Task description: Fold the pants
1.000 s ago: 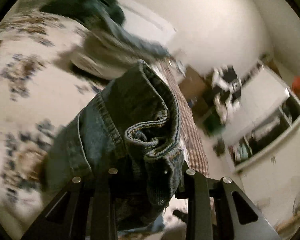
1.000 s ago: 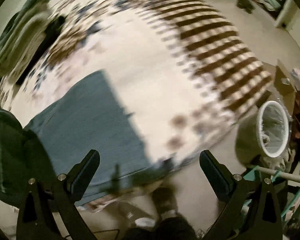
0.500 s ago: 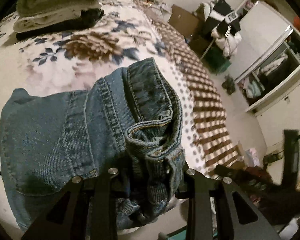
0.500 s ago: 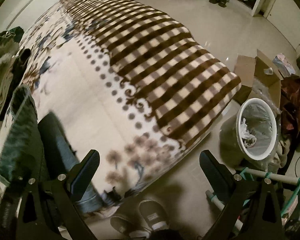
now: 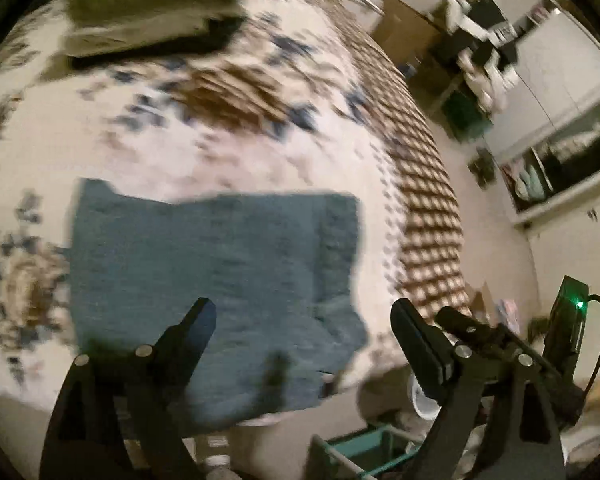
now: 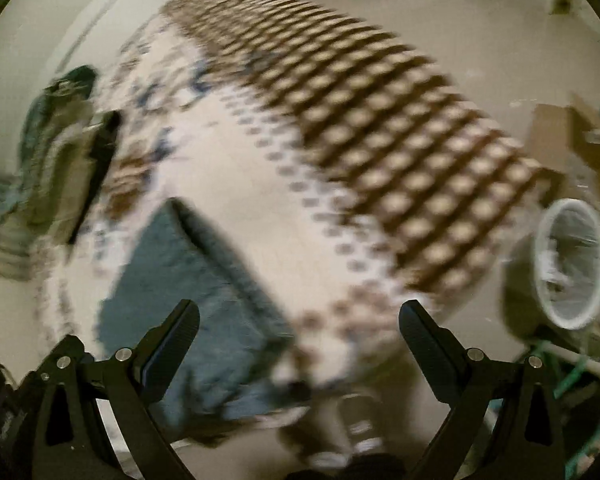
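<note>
Bed [image 5: 228,148], seemingly folded jeans [image 5: 204,264]

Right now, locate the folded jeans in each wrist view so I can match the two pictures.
Left wrist: the folded jeans lie flat on the blanket, center-left, just beyond the open left claw.
Right wrist: the jeans sit lower left, behind the open right claw.
Shared landmark: the clothes pile farther along the bed.

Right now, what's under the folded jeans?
The folded jeans lie on the floral bed blanket, at its near edge. Whatever else sits beneath them is covered, and the frames are blurred.
</note>
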`<state>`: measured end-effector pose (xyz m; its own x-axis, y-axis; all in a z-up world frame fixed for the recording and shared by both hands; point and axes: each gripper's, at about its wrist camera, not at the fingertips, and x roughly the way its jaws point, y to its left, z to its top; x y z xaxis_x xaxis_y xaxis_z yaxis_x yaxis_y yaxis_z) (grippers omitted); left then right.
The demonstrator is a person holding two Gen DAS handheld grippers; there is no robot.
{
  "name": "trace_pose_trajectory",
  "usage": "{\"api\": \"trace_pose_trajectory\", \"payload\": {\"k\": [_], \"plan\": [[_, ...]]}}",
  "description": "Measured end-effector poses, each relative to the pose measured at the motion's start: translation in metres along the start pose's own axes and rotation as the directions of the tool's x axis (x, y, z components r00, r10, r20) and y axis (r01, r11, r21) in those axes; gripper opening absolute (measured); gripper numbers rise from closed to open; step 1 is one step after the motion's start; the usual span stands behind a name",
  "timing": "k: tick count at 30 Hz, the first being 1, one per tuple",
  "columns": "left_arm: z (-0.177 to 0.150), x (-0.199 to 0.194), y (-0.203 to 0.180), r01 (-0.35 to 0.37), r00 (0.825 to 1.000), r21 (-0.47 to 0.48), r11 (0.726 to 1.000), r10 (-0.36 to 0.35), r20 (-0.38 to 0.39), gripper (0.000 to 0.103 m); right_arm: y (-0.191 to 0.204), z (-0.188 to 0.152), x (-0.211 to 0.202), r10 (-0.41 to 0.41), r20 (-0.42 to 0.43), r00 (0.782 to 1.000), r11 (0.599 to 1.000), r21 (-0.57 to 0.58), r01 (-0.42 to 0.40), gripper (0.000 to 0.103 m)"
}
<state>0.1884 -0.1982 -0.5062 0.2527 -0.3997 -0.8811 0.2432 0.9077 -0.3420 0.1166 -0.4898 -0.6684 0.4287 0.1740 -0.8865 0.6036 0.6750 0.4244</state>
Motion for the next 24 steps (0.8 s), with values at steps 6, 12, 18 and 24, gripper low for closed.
{"api": "trace_pose_trajectory", "payload": {"k": [6, 12, 18, 24], "plan": [[0.0, 0.001, 0.099, -0.228, 0.974, -0.093, 0.969, 0.226, -0.035, 0.089, 0.035, 0.011, 0.065, 0.119, -0.151, 0.981, 0.992, -0.033, -0.125, 0.102], [-0.016, 0.039, 0.164, -0.317, 0.945, -0.165, 0.934, 0.296, -0.137, 0.089, 0.025, -0.001, 0.14, 0.168, -0.354, 0.92, 0.985, 0.095, -0.143, 0.1], [-0.023, 0.042, 0.166, -0.283, 0.956, -0.183, 0.942, 0.261, -0.135, 0.089, 0.036, -0.015, 0.113, 0.176, -0.255, 0.951, 0.984, 0.048, -0.169, 0.032], [-0.019, 0.036, 0.155, -0.242, 0.966, -0.18, 0.953, 0.219, -0.136, 0.089, 0.066, -0.022, 0.052, 0.113, -0.169, 0.979, 0.992, -0.039, -0.121, 0.026]]}}
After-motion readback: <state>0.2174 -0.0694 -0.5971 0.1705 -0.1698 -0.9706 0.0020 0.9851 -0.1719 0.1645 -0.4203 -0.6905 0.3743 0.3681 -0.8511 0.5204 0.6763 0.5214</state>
